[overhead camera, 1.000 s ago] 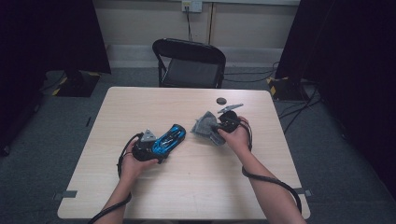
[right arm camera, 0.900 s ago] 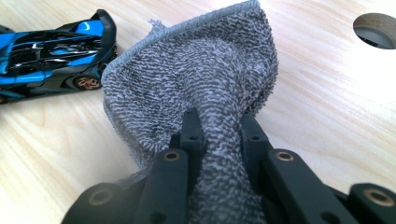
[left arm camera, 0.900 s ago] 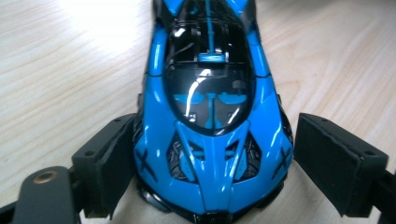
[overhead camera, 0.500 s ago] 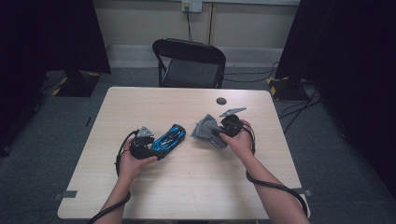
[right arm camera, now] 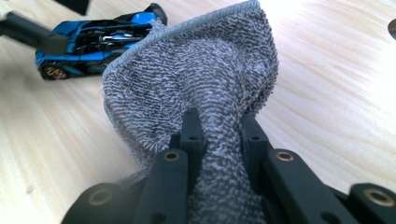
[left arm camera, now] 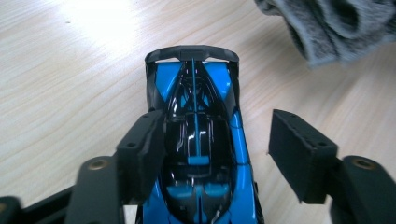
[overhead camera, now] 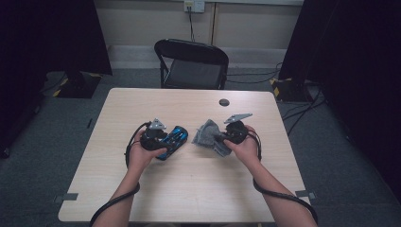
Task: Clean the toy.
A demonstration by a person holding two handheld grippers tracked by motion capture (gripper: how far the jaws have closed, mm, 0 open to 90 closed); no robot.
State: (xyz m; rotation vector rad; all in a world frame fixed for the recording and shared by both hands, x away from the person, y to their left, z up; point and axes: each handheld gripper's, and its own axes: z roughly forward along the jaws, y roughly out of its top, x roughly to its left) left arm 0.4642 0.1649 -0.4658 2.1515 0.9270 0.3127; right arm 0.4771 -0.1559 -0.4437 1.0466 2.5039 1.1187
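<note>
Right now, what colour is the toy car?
Blue with glossy black panels: the toy car shows best in the left gripper view.

The high view looked forward and down from above the person's side. Each gripper view sat close behind its own jaws, facing along them. All three shared the blue toy car (left arm camera: 198,140) and grey cloth (right arm camera: 196,88).

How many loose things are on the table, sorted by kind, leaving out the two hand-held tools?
Toy cars: 1, the blue and black toy car between the jaws of the left tool.
Cloths: 1, the grey cloth pinched in the right tool.
Small dark round things: 1, the dark disc near the table's far edge.
Total: 3
</note>
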